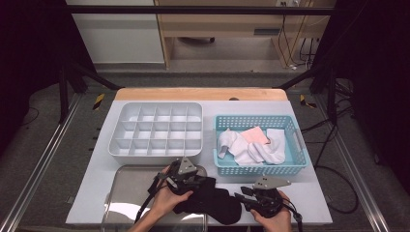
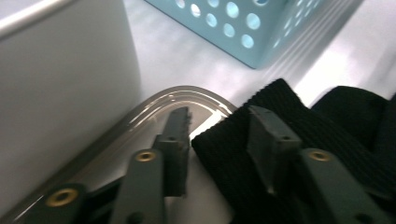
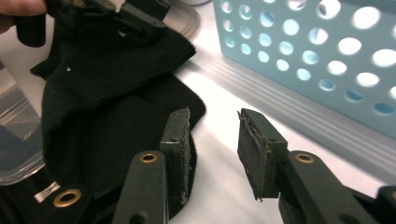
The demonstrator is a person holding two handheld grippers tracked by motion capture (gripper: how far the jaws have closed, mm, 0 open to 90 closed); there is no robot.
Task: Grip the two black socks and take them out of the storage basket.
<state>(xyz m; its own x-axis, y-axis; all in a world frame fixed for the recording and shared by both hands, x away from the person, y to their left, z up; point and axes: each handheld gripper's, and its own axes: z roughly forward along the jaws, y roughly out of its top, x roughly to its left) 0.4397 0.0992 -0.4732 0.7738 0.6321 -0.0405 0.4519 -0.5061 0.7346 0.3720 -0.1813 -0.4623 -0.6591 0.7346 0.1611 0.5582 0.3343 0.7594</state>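
High view: black sock [image 1: 208, 200] lies on near tabletop [image 1: 314, 193], long axis left-right, between both hands. Left gripper [image 2: 219, 135] jaws straddle ribbed cuff, part-spread. Right gripper [image 3: 212, 154] jaws spread, empty, sock toe just left.

The left gripper [image 2: 218, 125] has its jaws apart over the ribbed cuff of a black sock [image 2: 280, 140]; the cuff's edge lies between them. A clear tray [image 2: 154, 105] is under the left jaw. Behind stand a white box [image 2: 60, 79] and a blue basket [image 2: 243, 25].
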